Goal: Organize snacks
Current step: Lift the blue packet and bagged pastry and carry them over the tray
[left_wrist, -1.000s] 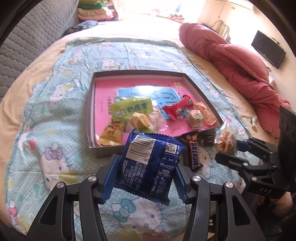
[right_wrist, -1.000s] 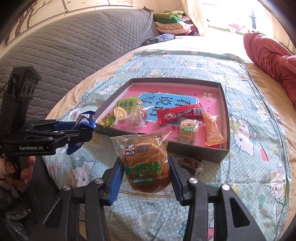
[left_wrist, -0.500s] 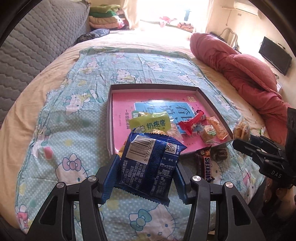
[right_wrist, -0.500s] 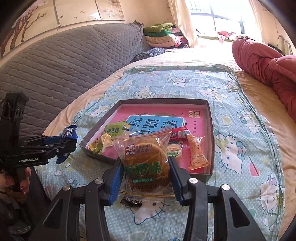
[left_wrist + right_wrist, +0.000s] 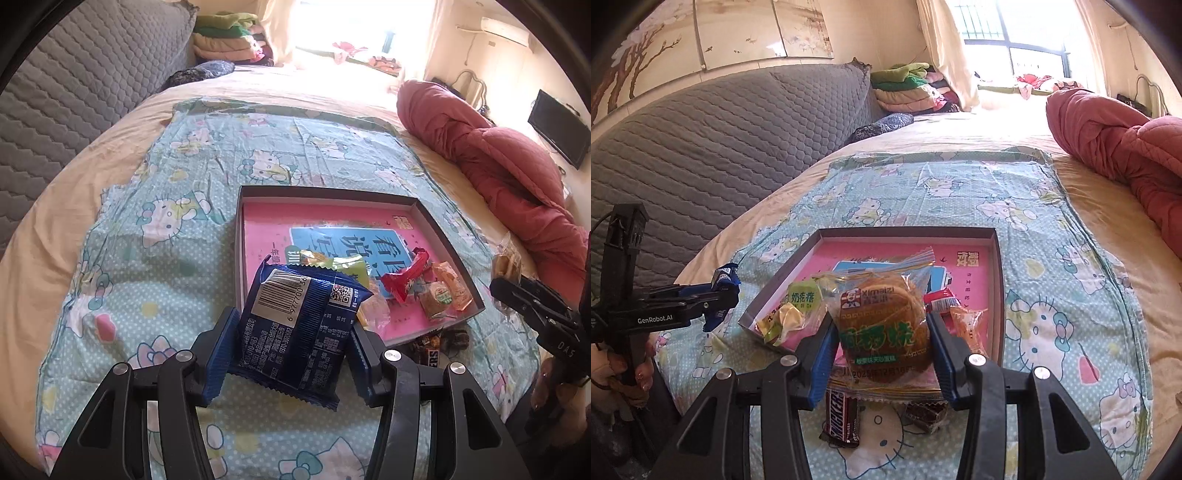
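Left gripper [image 5: 293,334] clamps a blue packet [image 5: 301,325], right gripper [image 5: 882,332] a cake pouch [image 5: 882,325]; next, release both over the tray [image 5: 999,295]

Far half of tray [image 5: 436,218] floor bare, open to approach from above. Near half crowded by snacks [image 5: 406,284]. Snickers bar [image 5: 840,415] and dark wrapper [image 5: 925,415] lying on bed before tray's near wall. Blanket [image 5: 155,288] left of tray unobstructed.

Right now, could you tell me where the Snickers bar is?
The Snickers bar lies on the cartoon-cat sheet, just outside the tray's near edge, below the packaged cake.
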